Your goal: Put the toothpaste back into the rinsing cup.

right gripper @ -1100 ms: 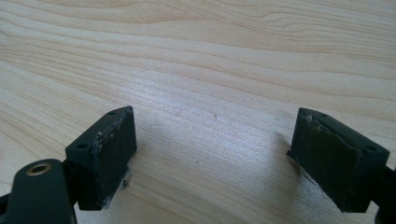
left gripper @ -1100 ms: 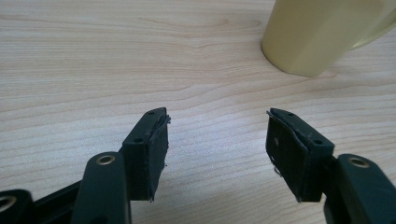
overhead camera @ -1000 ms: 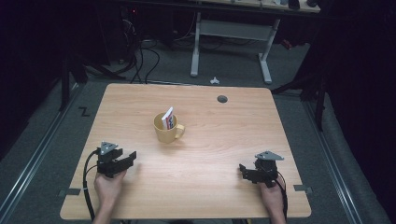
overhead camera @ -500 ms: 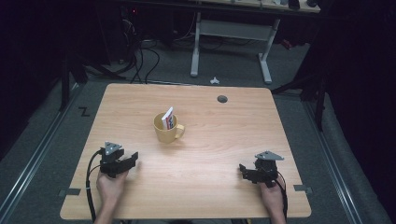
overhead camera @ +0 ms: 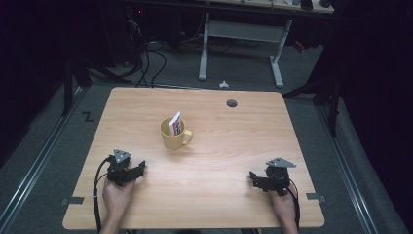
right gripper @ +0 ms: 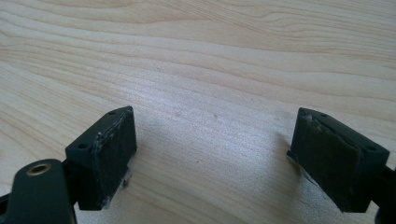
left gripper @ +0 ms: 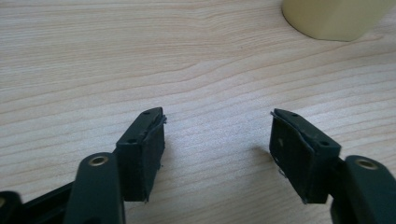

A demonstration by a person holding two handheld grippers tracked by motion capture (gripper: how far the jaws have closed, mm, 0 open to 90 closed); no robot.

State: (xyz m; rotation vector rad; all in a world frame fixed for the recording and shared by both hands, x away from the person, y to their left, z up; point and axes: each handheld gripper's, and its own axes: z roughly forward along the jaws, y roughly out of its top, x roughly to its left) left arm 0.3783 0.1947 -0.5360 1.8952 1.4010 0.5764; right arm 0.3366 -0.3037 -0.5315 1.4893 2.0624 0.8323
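A yellow mug (overhead camera: 171,137) stands near the middle of the wooden table (overhead camera: 229,141), with a small red and white packet (overhead camera: 176,124) upright inside it. My left gripper (overhead camera: 141,168) rests low over the near left of the table, pointing right toward the mug's side. Its jaws have just been opening and hold nothing. In the left gripper view the left gripper (left gripper: 217,119) frames bare wood, and the mug's base (left gripper: 334,18) sits at the top right. My right gripper (overhead camera: 252,178) lies at the near right, open. In the right gripper view the right gripper (right gripper: 215,116) is spread over bare wood.
A round cable hole (overhead camera: 232,103) sits near the table's far edge. Beyond the table stand a grey desk frame (overhead camera: 241,34) and loose cables (overhead camera: 146,63) on the dark floor. A black cable (overhead camera: 100,185) trails from the left gripper over the near edge.
The left gripper has shifted slightly to the right. The right gripper, the mug and the packet have kept still.
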